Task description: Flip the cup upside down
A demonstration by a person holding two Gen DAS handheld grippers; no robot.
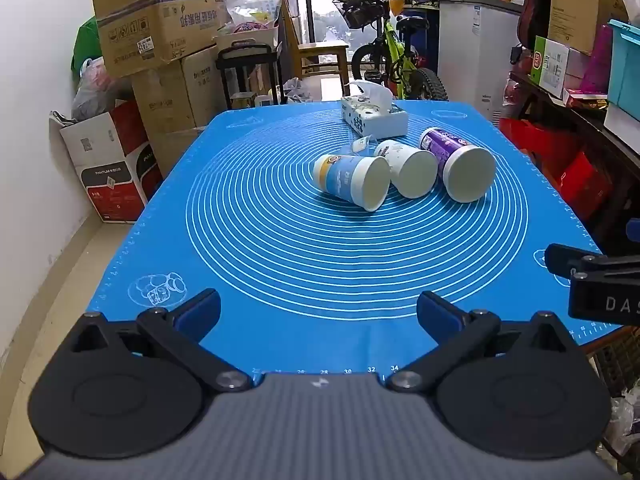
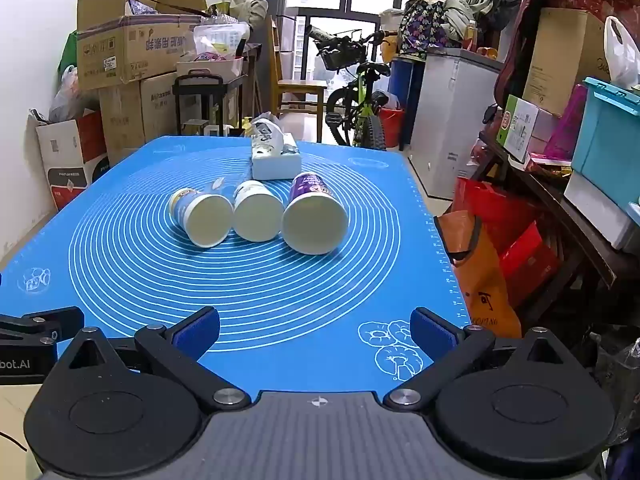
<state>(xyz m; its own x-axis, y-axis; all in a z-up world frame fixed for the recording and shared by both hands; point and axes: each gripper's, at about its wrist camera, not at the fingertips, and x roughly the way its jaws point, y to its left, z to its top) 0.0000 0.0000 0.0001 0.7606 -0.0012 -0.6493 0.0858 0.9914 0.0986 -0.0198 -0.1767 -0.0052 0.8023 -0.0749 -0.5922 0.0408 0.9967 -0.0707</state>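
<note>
We held the left gripper [image 1: 319,312] and right gripper [image 2: 315,330] spread wide, both gripping nothing. Ahead lay the blue cup [image 1: 352,182], white cup [image 1: 408,172] and purple cup [image 1: 460,168], all toppled sideways.

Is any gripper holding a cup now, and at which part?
Nothing is held. The left gripper and right gripper are open, short of the three cups.
</note>
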